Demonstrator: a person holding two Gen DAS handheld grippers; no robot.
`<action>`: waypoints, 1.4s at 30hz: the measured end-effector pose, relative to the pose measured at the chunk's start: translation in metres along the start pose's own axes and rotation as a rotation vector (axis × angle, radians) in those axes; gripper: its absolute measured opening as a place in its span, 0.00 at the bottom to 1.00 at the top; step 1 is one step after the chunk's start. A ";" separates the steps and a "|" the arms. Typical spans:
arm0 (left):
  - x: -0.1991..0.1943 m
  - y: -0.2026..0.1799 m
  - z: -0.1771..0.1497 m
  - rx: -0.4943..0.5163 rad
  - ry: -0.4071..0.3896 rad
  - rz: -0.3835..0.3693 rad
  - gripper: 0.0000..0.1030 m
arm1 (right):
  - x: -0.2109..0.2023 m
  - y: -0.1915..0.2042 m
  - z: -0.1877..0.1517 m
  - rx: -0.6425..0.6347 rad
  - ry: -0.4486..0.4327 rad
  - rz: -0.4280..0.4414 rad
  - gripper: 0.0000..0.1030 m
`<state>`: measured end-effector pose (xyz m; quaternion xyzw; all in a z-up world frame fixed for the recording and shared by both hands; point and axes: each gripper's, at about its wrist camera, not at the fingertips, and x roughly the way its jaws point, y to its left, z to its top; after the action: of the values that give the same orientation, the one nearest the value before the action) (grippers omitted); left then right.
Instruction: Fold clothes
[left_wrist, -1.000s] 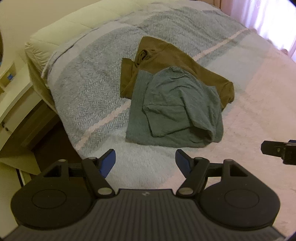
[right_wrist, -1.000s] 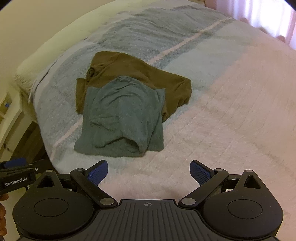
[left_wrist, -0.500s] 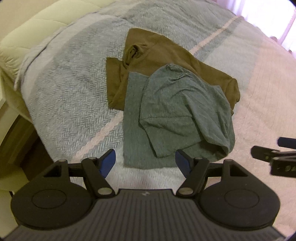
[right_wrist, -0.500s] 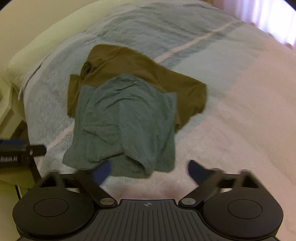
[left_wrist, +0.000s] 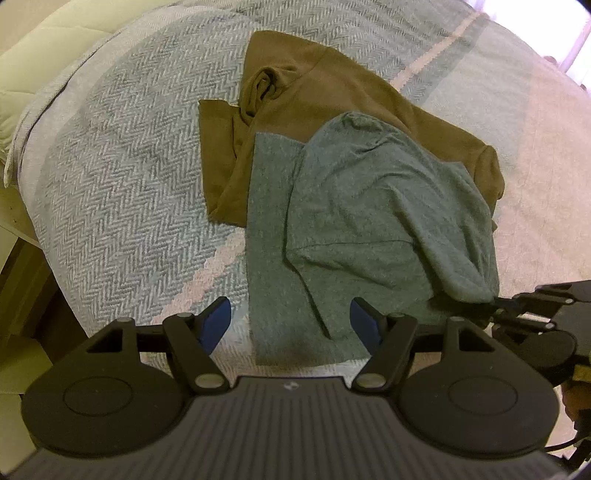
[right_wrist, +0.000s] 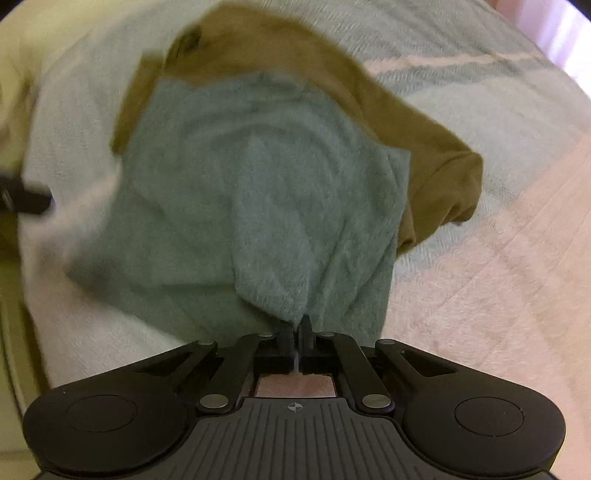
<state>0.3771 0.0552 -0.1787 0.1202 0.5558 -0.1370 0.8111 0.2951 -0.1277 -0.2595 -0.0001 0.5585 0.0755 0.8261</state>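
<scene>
Right gripper (right_wrist: 295, 330), bottom centre, pinches the grey-green T-shirt's (right_wrist: 258, 177) near fold; left gripper (left_wrist: 290, 319) gapes wide above its lower-left hem.

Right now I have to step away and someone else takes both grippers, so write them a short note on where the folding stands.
Right hand-held gripper: shut on the near edge of the grey-green shirt.
Left hand-held gripper: open, holding nothing, hovering over the near left corner of that shirt.
Things: the grey-green shirt lies rumpled on the bed, partly on top of the brown shirt, which is also bunched up.
Done: only the right grip; no fold is made yet.
Left: probably grip the corner with the left, spread the grey-green shirt flat and fold it, then fold the brown one.
</scene>
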 end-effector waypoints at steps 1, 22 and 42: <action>-0.003 -0.001 0.001 0.001 -0.008 -0.001 0.66 | -0.013 -0.008 0.001 0.050 -0.052 0.029 0.00; -0.177 -0.160 -0.058 0.197 -0.310 -0.188 0.66 | -0.456 -0.157 -0.203 0.518 -1.045 0.017 0.00; -0.184 -0.341 -0.242 0.585 -0.117 -0.292 0.66 | -0.419 -0.212 -0.502 0.791 -0.091 -0.542 0.87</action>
<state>-0.0176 -0.1627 -0.1067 0.2589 0.4567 -0.4123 0.7446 -0.2940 -0.4317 -0.0797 0.1721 0.4875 -0.3609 0.7762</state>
